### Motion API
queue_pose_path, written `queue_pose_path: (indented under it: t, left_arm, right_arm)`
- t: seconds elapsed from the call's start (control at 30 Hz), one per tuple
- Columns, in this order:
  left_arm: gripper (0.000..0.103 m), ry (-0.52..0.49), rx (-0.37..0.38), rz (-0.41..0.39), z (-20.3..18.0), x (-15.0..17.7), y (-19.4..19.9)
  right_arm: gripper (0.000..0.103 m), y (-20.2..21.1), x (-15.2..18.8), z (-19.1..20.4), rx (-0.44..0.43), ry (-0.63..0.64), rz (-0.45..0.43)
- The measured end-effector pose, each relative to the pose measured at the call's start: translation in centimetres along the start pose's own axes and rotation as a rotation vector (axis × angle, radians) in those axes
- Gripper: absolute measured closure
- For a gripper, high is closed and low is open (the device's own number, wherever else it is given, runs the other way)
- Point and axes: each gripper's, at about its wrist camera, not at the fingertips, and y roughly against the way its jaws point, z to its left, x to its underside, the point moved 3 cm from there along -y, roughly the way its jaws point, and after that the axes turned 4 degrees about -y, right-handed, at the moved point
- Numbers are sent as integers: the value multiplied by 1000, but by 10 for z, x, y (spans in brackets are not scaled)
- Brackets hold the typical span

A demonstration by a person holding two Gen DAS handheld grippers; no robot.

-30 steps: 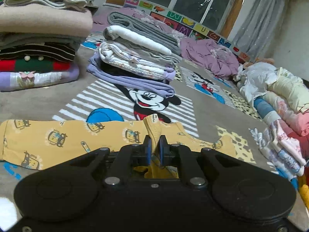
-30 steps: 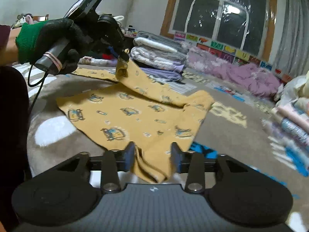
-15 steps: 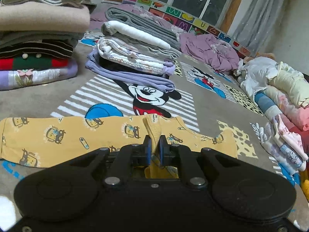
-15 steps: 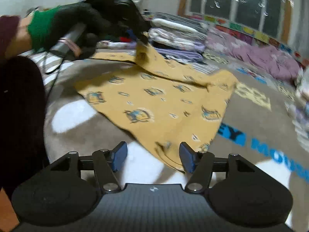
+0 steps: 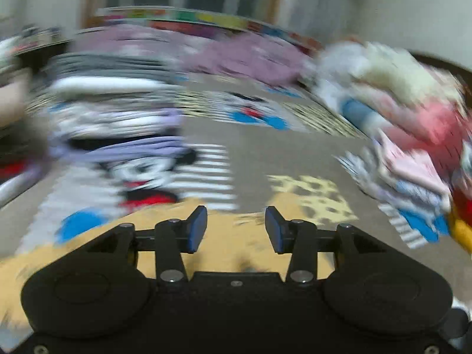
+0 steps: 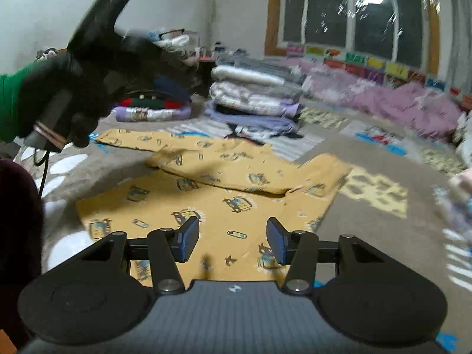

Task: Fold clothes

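Yellow garment (image 6: pixel 224 203) on carpet (image 6: pixel 383 236), one sleeve folded across; rest unfolded. Left tool (image 5: pixel 235 230) and right tool (image 6: pixel 233 240) apart, empty, at 6 o'clock.

The pajama top (image 6: pixel 206 203) lies flat on the carpet (image 6: pixel 383 230) under and ahead of the right claw (image 6: pixel 233 240). Behind it stand folded stacks (image 6: pixel 256 97); the left claw (image 6: pixel 118 59) hangs above-left.

Both grippers are black with blue-padded jaws and silver screws; the person's hand (image 6: pixel 73 88) wears a black glove with a green cuff.
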Motion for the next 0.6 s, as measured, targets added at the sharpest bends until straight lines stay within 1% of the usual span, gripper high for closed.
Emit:
queue_pose_path:
  t: [0.03, 0.13, 0.2, 0.37, 0.4, 0.43, 0.47, 0.5, 0.57, 0.6]
  left_arm:
    - [61, -30, 36, 19, -10, -6, -16]
    - [61, -113, 99, 91, -24, -27, -65]
    - [61, -168, 139, 139, -33, -40, -98]
    - [61, -297, 272, 271, -50, -59, -150]
    - [62, -307, 297, 294, -53, -58, -156]
    - [65, -317, 312, 318, -55, -57, -161]
    - [69, -327, 325, 343, -58, -55, -166]
    - [77, -337, 338, 368, -60, -54, -171]
    - [96, -348, 348, 394, -64, -47, -177]
    - [100, -312, 348, 384, -59, -45, -177]
  right_arm:
    - [52, -8, 3, -2, -7, -3, 12]
    - [52, -21, 16, -4, -37, -36, 81]
    - [50, -21, 20, -2, -49, -29, 90]
    - [49, -19, 24, -6, -71, -58, 86]
    - [49, -18, 24, -6, -72, -57, 88]
    - [49, -17, 23, -5, -72, -57, 92]
    - [49, -17, 23, -5, -72, -59, 97]
    - [49, -18, 23, -6, -74, -64, 101]
    - [49, -18, 22, -8, -77, -73, 110]
    - [49, -18, 22, -8, -79, -78, 113]
